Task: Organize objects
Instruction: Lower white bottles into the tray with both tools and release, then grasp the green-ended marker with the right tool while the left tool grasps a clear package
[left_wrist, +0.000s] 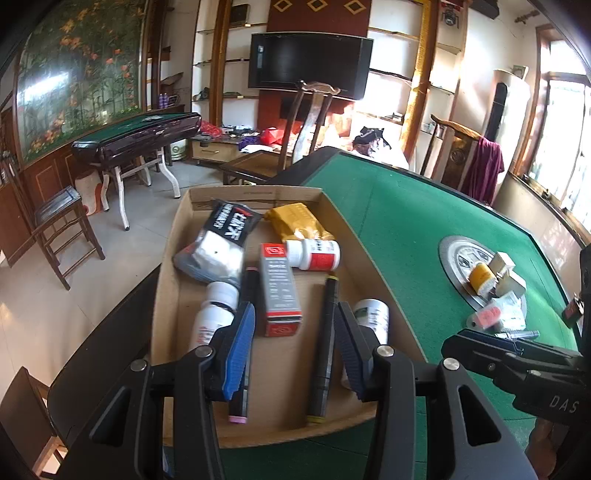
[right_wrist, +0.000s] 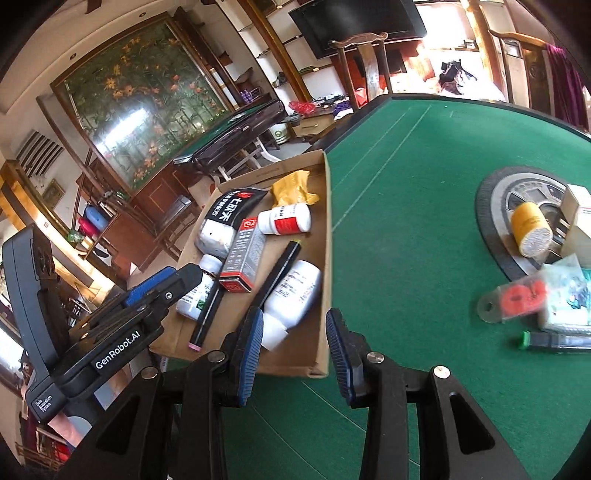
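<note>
Both grippers are hovering spread and empty, left gripper (left_wrist: 295, 347) over the cardboard box (left_wrist: 166, 266) at the surface's left edge. Leftover bits like the yellow bottle (right_wrist: 532, 229) are sitting mid-surface; the right gripper (right_wrist: 295, 347) should probably approach low and centred.

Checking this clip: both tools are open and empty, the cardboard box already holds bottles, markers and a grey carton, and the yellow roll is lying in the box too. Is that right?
Not quite. The yellow roll is not in the cardboard box; it lies on the round centre plate of the green table, as the right wrist view shows. The rest holds: the left tool and right tool are open and empty, and bottles, markers and the grey carton are in the box.
</note>
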